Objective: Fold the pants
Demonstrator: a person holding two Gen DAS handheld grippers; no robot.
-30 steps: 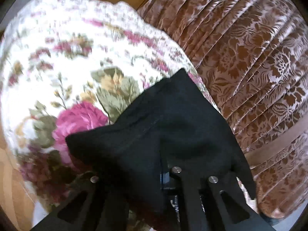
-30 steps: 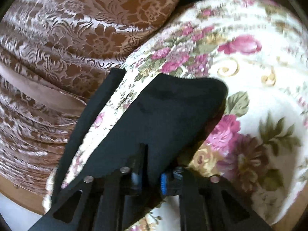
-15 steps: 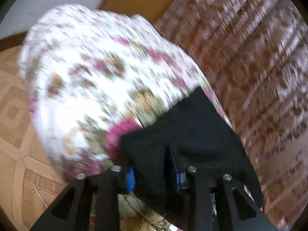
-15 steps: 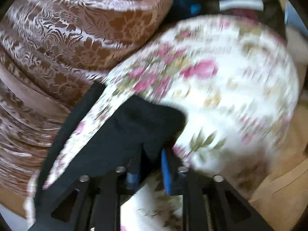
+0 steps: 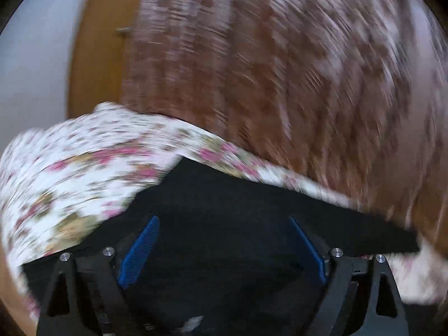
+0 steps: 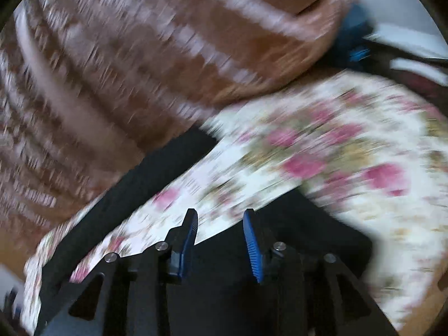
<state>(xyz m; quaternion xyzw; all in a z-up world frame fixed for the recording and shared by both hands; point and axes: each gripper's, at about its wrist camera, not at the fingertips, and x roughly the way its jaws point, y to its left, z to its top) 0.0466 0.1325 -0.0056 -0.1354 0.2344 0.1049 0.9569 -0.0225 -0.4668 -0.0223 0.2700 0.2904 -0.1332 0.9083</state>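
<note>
Both views are smeared with motion blur, so fine detail is lost. The left gripper (image 5: 224, 246) has its two blue-padded fingers (image 5: 138, 252) spread wide apart, with nothing caught between them. Under and ahead of it lie the black pants (image 5: 238, 210), flat on the floral cover (image 5: 70, 173). Their far edge runs as a straight line from a corner near the middle of the left view down toward the right, narrowing to a point close to the brown patterned upholstery (image 5: 280, 70). A thin strip of floral cloth separates that edge from the upholstery. To the left of the pants the cover lies bare out to its rounded rim, and past it stand a pale wall (image 5: 36, 56) and a wooden panel (image 5: 95, 64).

The right gripper (image 6: 219, 245) also has its fingers parted — narrower than the left one — and holds nothing. Black pants fabric (image 6: 280, 252) lies directly below it and spreads to the right, its upper edge cutting diagonally across the floral cover (image 6: 350, 154). A second black band (image 6: 134, 190) — a strip of the same dark cloth, as far as the blur allows — runs along the cover's far-left border, right against the brown upholstery (image 6: 126, 70). Between this band and the main black area there is a wedge of bare floral cloth in front of the fingertips. Right of the pants the cover reaches to its curved edge. Something blue (image 6: 352, 39) sits behind the upholstery at top right; what it is cannot be told.
</note>
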